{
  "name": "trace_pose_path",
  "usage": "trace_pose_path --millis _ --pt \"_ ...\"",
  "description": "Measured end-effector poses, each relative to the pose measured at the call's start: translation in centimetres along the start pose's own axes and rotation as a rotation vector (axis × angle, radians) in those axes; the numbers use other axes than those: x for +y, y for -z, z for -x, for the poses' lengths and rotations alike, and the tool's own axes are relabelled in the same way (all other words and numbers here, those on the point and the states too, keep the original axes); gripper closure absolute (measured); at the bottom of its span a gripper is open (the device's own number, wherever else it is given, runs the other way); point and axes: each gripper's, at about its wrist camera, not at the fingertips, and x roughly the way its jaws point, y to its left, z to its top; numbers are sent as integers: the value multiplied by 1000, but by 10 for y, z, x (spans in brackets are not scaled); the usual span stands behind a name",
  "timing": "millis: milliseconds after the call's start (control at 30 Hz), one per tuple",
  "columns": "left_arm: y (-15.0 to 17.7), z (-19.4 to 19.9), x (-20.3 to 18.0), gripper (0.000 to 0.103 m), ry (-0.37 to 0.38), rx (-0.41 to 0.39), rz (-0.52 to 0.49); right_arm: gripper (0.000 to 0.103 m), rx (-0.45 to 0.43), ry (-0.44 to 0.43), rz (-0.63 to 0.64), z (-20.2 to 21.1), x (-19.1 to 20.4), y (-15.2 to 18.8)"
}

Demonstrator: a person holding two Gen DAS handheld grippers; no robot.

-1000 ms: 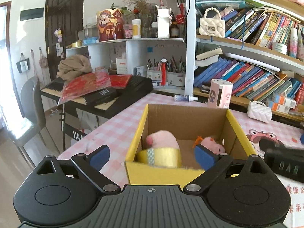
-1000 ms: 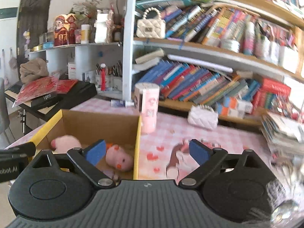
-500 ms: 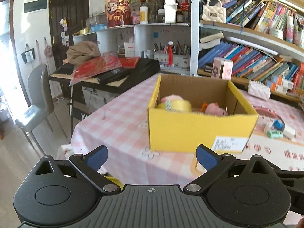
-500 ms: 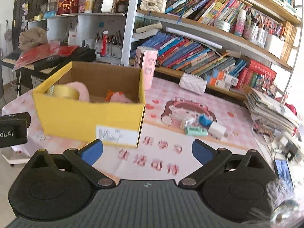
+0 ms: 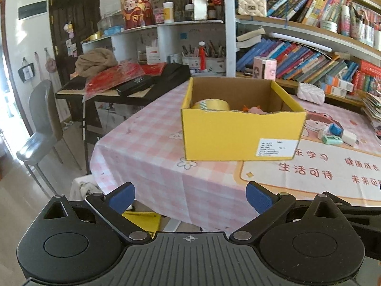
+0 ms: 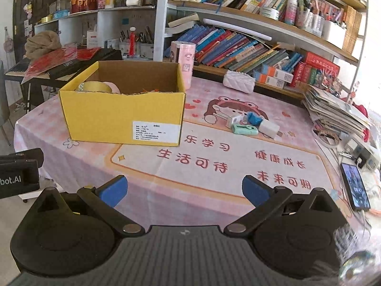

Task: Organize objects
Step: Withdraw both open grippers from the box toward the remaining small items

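1. Left wrist view: a yellow cardboard box (image 5: pixel 240 131) sits open-topped on the pink checked tablecloth (image 5: pixel 147 147), near the table's left edge, with a white label (image 5: pixel 277 147) on its near wall.
2. Inside the box, a roll of yellow tape (image 5: pixel 210 104) leans by the left wall, and a pink plush toy (image 5: pixel 256 109) with an orange tuft peeks above the rim beside it.
3. The left gripper (image 5: pixel 189 195) hangs short of the table edge, well apart from the box, its blue-padded fingers (image 5: pixel 121 196) spread wide and holding nothing.
4. In the right wrist view, the right gripper (image 6: pixel 184 191) hovers over the printed mat, jaws likewise wide apart and empty.
5. To the right of the box (image 6: pixel 123 116), a cluster of small items lies on the mat: a mint-green case (image 6: pixel 244 128), a blue piece (image 6: pixel 254 118) and a white charger (image 6: pixel 269 127).
6. A pink cylinder (image 6: pixel 183 64) stands just behind the box; a white quilted purse (image 6: pixel 238 84) rests near the bookshelf (image 6: pixel 238 43).
7. A phone (image 6: pixel 354 187) lies at the table's far right edge, close to a stack of papers (image 6: pixel 333 112).
8. Left of the table, a keyboard (image 5: pixel 123 83) carries red wrapping, and a gray chair (image 5: pixel 40 128) stands by it.
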Motion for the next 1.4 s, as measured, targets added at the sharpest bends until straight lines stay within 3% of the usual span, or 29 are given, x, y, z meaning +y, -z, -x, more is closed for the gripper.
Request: trace_pose_path --millis 400,867,1400 --pt "5 -2 -32 2 113 32 -73 0 45 95 -76 8 -32 17" --pt "-2 -12 -100 2 252 37 -193 0 71 225 -187 5 -91 27" --pt "-30 -51 -176 2 279 70 -207 0 111 251 -212 -46 -159 4"
